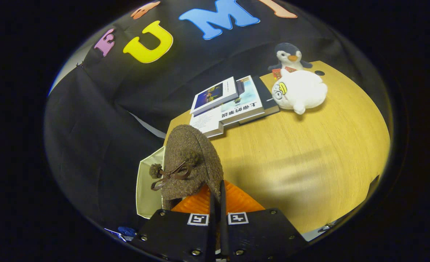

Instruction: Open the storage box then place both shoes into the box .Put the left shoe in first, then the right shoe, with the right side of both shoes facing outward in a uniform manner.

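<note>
One brown fuzzy shoe (191,162) with a little bow is pinched by its edge in the gripper (217,198) — fingers squeezed together on it, so it hangs just ahead of them. It's held over the wooden table (309,156), with the pale storage box (147,189) just beside it. Beyond sit a stack of books (233,103), a white plush (300,91) and a penguin toy (289,56).

A shoe (191,163) sits between the gripper (217,203) fingers, which are closed on it, at the table's (309,163) near left corner. Beyond it, stacked books (233,105) line the far edge; right of them lies a plush toy (299,91), a penguin (289,56) behind it.
</note>
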`<state>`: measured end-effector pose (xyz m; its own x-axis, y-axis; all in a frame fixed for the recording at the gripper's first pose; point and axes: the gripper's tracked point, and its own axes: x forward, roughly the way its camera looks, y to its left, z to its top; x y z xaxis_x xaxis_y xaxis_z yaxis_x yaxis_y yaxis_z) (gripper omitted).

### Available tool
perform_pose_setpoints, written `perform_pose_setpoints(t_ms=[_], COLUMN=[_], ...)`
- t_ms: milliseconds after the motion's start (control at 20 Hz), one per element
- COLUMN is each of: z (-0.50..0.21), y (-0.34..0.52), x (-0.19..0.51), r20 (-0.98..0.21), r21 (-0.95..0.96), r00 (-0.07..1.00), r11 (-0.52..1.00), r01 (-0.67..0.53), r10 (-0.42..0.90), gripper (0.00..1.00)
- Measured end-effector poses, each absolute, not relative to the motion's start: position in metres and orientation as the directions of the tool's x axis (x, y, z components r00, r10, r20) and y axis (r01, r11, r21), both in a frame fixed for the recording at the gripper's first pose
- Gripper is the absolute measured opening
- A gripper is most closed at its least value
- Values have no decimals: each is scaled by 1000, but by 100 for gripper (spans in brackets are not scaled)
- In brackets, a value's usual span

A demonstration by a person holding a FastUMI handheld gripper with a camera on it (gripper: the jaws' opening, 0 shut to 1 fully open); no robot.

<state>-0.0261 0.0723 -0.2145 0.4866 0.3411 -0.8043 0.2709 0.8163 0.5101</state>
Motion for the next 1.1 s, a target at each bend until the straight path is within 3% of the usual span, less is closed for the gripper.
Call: perform_pose_setpoints(t_ms=[650, 1100], z=[-213, -243], y=[233, 255], x=[11, 4], r20=[-779, -832], r21=[551, 477], r00=[476, 435], r11=[808, 846], r01=[207, 239], r10=[409, 346], gripper=[5, 5])
